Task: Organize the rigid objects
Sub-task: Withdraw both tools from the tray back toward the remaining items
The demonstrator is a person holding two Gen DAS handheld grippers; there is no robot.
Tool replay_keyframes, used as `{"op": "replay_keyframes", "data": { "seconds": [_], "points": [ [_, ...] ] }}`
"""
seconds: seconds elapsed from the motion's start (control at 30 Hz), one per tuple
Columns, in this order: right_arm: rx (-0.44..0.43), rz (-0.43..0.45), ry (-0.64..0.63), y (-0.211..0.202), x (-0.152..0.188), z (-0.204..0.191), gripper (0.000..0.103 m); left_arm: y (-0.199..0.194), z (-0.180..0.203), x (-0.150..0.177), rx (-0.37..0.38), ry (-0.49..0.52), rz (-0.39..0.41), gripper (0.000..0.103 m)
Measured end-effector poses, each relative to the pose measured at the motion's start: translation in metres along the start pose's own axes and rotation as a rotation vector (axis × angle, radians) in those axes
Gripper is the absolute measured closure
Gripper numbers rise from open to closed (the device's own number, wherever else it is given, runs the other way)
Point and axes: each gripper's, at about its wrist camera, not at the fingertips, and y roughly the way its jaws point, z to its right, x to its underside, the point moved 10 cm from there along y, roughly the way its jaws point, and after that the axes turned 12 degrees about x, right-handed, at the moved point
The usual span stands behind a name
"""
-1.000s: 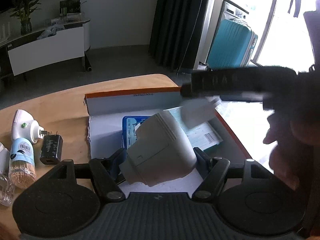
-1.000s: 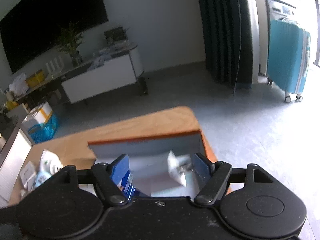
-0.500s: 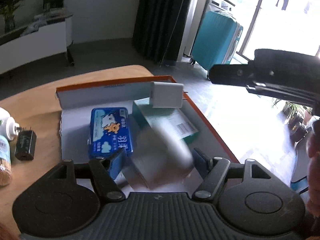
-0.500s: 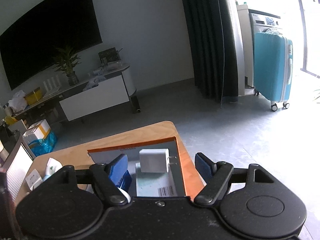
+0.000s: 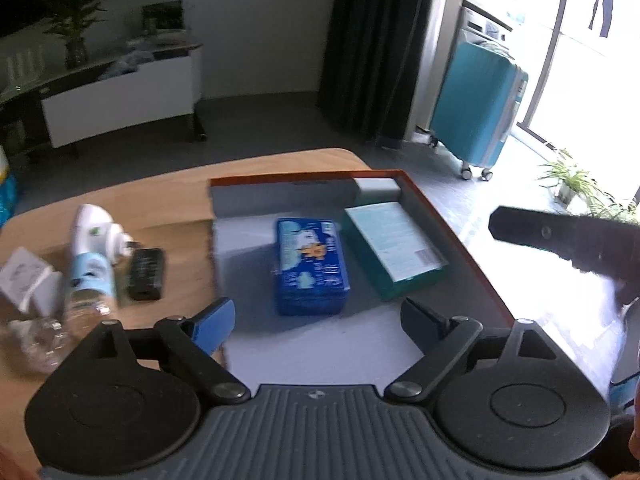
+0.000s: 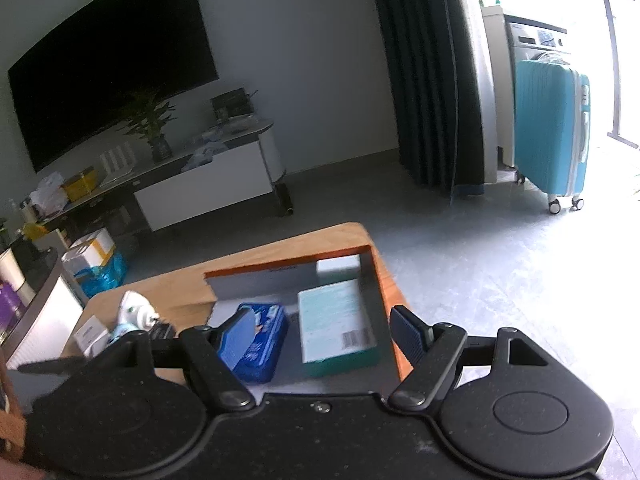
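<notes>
An orange-edged cardboard box (image 5: 452,236) lies open on the wooden table (image 5: 160,196). Inside it lie a blue tin (image 5: 310,266), a teal box (image 5: 394,250) and a white charger (image 5: 376,189) in the far right corner. My left gripper (image 5: 318,320) is open and empty above the box's near end. My right gripper (image 6: 324,332) is open and empty, raised above the near end of the box (image 6: 384,280); the blue tin (image 6: 256,344), teal box (image 6: 336,328) and charger (image 6: 338,266) show below it.
Left of the box lie a white plug-in device (image 5: 96,228), a toothpick jar (image 5: 90,280), a black adapter (image 5: 146,268) and a small white box (image 5: 28,280). The table edge drops to the floor at the right. A teal suitcase (image 5: 476,108) stands beyond.
My left gripper let go of the grey-white object and drew back empty; that object is no longer visible. My right gripper released the white charger into the box's far corner and pulled back.
</notes>
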Motion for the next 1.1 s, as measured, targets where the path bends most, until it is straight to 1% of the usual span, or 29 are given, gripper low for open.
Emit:
{"op": "replay_keyframes", "data": {
  "seconds": [0.13,0.3,0.47,0.87,1.1],
  "points": [
    [-0.018,-0.011,-0.009,-0.006,0.008,-0.011,0.015,-0.017,-0.008,0.0,-0.036,-0.011,0.016,0.008],
    [-0.035,-0.011,-0.041,-0.015,0.015,-0.028,0.014,-0.03,-0.014,0.002,-0.057,-0.02,0.026,0.007],
    [-0.037,-0.018,-0.048,-0.016,0.017,-0.039,0.014,-0.041,-0.025,0.006,-0.072,-0.043,0.035,0.007],
    [-0.084,-0.038,-0.11,-0.018,0.027,-0.077,0.013,-0.062,-0.054,0.017,-0.114,-0.094,0.055,0.006],
    [-0.116,-0.066,-0.151,-0.016,0.039,-0.103,0.013,-0.076,-0.074,0.026,-0.138,-0.136,0.065,0.006]
  ]
}}
